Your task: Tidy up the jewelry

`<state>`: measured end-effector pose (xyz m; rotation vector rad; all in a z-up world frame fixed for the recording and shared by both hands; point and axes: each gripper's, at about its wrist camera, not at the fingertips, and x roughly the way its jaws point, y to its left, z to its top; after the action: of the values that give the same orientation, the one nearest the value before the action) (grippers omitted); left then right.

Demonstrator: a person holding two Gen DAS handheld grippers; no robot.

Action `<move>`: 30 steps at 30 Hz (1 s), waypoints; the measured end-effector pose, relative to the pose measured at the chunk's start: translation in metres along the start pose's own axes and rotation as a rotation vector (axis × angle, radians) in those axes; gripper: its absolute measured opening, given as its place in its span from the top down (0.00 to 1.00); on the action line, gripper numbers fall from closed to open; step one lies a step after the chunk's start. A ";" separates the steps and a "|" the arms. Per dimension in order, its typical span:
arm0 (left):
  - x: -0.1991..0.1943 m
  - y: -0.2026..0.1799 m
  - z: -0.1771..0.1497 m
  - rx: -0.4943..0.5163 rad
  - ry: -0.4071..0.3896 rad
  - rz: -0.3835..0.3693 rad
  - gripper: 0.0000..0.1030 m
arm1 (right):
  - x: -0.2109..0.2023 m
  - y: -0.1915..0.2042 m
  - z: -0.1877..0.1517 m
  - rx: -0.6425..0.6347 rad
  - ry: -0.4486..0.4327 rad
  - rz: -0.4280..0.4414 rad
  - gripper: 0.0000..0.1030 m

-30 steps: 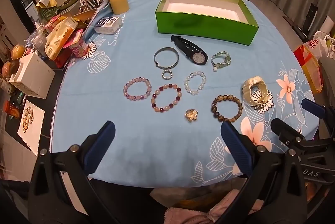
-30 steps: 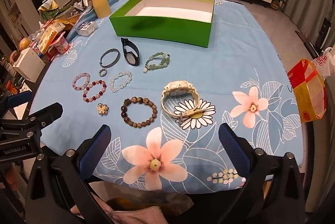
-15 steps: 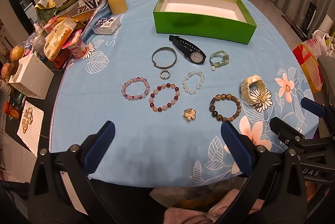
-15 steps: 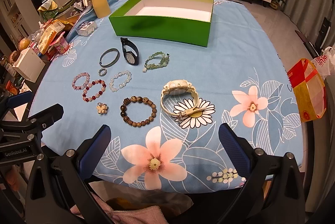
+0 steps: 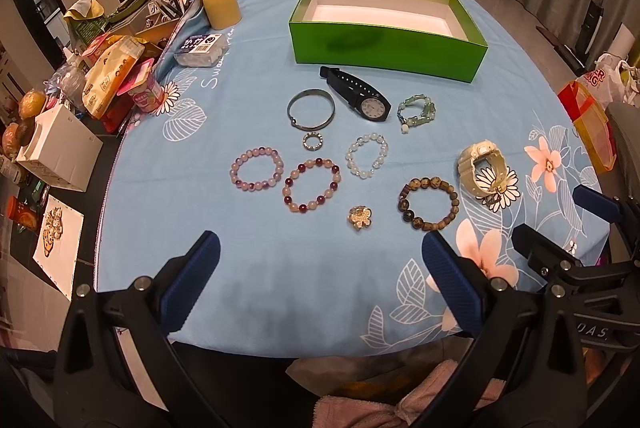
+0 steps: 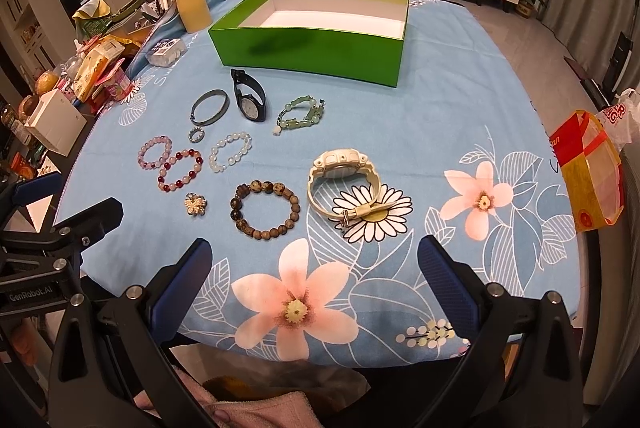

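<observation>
Nothing is packed yet: the green box (image 6: 312, 40) sits empty far ahead of both grippers. The left gripper (image 5: 320, 280) and right gripper (image 6: 312, 276) hover wide open, empty. Likely next, the right reaches forward to the cream watch (image 6: 340, 184) just ahead.

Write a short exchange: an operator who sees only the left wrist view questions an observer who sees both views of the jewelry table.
Operator: Is the right gripper open?
Observer: Yes, the right gripper is wide open and holds nothing.
Operator: What lies straight ahead of it?
Observer: The cream watch, on its side, with its strap end on the daisy print.
</observation>
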<state>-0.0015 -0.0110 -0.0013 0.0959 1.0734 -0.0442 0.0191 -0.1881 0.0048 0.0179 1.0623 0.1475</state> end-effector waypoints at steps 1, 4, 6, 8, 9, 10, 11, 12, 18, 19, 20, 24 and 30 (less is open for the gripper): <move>0.000 0.000 0.000 0.000 0.000 0.000 0.02 | 0.000 0.000 0.000 0.001 0.000 0.001 0.01; -0.001 0.000 0.000 -0.001 0.000 0.000 0.02 | 0.000 0.001 0.000 0.000 -0.001 -0.001 0.01; -0.001 0.000 0.000 -0.001 -0.001 0.000 0.02 | 0.001 0.001 -0.004 0.001 -0.001 -0.001 0.01; -0.001 0.000 0.000 0.000 -0.002 0.001 0.02 | 0.001 0.001 -0.004 0.000 -0.001 -0.001 0.01; -0.001 -0.001 0.000 0.001 -0.003 0.000 0.02 | 0.001 0.001 -0.003 0.000 -0.001 -0.001 0.01; -0.001 -0.001 -0.001 0.003 -0.003 0.000 0.02 | 0.001 0.001 -0.004 -0.001 -0.001 -0.001 0.01; -0.001 -0.002 -0.001 0.004 -0.003 0.000 0.02 | 0.000 0.001 -0.003 0.000 -0.001 -0.001 0.01; -0.001 -0.002 -0.002 0.005 -0.004 -0.001 0.02 | 0.000 0.001 -0.003 0.000 -0.001 -0.001 0.01; -0.001 -0.002 -0.002 0.006 -0.004 -0.002 0.02 | 0.000 0.001 -0.003 0.000 -0.001 0.000 0.01; -0.001 -0.002 -0.002 0.007 -0.004 -0.001 0.02 | 0.000 0.001 -0.003 0.001 -0.001 -0.001 0.01; -0.001 -0.002 -0.002 0.006 -0.003 -0.003 0.02 | 0.000 0.001 -0.003 0.001 -0.001 -0.002 0.01; -0.001 -0.002 -0.002 0.007 -0.003 -0.002 0.02 | 0.000 0.002 -0.004 0.000 -0.001 -0.003 0.01; -0.001 -0.002 -0.002 0.007 -0.004 -0.002 0.02 | 0.000 0.001 -0.003 0.001 -0.001 -0.002 0.01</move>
<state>-0.0039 -0.0130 -0.0014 0.1009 1.0698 -0.0501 0.0160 -0.1869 0.0035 0.0179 1.0612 0.1457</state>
